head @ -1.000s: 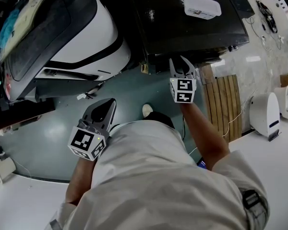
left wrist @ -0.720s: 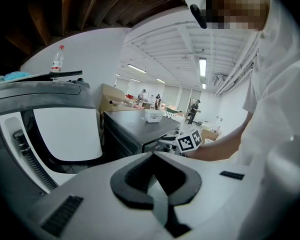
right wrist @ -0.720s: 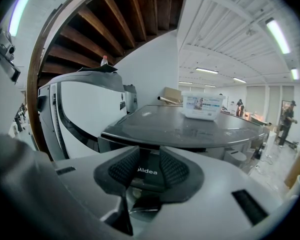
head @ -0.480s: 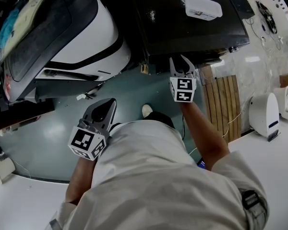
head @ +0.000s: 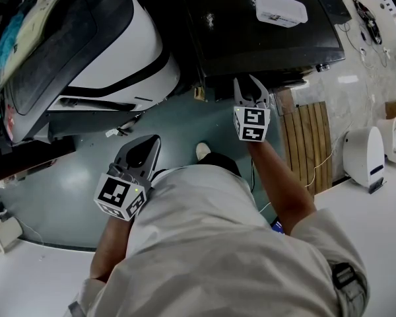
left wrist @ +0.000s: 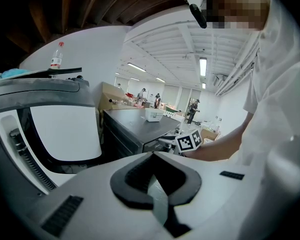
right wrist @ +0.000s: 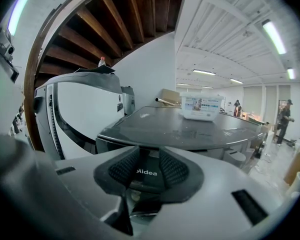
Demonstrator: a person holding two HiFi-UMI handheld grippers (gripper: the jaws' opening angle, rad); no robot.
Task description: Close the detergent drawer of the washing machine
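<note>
The dark washing machine (head: 264,38) fills the top middle of the head view, and its grey lid (right wrist: 190,129) shows in the right gripper view. My right gripper (head: 247,80) is open, with its tips at the machine's front top edge. Between its fingers (right wrist: 175,170) I see a dark front panel with the print Midea (right wrist: 146,172). Whether this panel is the drawer, or stands out from the front, I cannot tell. My left gripper (head: 154,140) hangs lower left over the floor, shut on nothing, its tips (left wrist: 152,154) meeting.
A white box (head: 280,8) sits on the washer's lid. A large white machine with a dark curved door (head: 105,51) stands to the left. A slatted wooden board (head: 310,144) and a small white appliance (head: 364,156) are at the right. The person's white shirt fills the foreground.
</note>
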